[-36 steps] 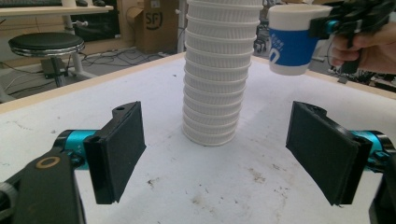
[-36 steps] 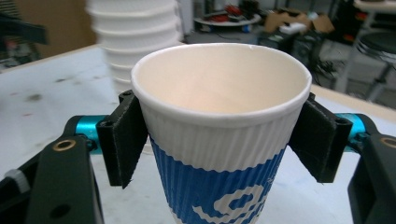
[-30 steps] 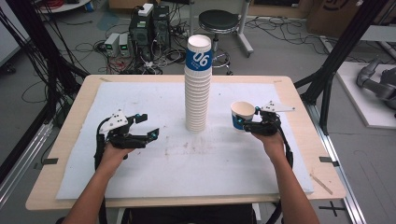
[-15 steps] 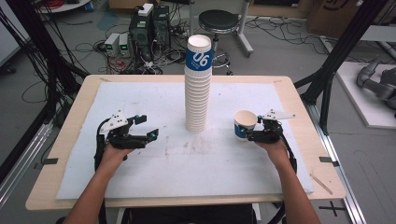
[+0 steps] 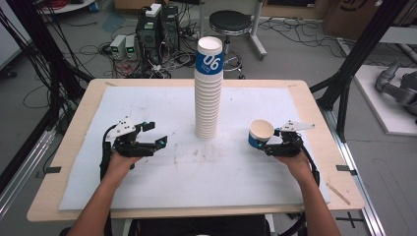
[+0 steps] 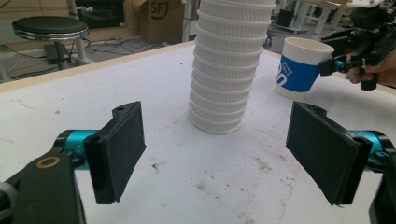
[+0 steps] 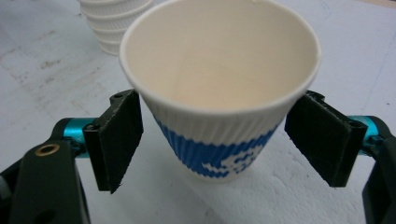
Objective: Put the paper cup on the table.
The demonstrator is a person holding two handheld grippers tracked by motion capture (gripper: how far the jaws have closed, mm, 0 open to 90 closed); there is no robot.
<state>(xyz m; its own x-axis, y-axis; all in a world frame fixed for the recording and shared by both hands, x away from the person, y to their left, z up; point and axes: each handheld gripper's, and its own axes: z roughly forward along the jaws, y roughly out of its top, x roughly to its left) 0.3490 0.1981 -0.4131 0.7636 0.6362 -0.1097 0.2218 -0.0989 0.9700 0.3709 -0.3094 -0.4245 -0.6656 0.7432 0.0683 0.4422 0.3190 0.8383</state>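
High view: the single paper cup (image 5: 261,134) now stands upright on the white sheet (image 5: 147,196), right of the tall cup stack (image 5: 208,93); a second ago it hung tilted in the air, and half a second ago it was just reaching the table. The right gripper (image 7: 212,140) sits around it, and in the right gripper view its jaws stand slightly apart from the cup's sides, no longer pinching. The left gripper (image 5: 156,136) hasn't budged, jaws wide open, holding nothing, left of the stack.
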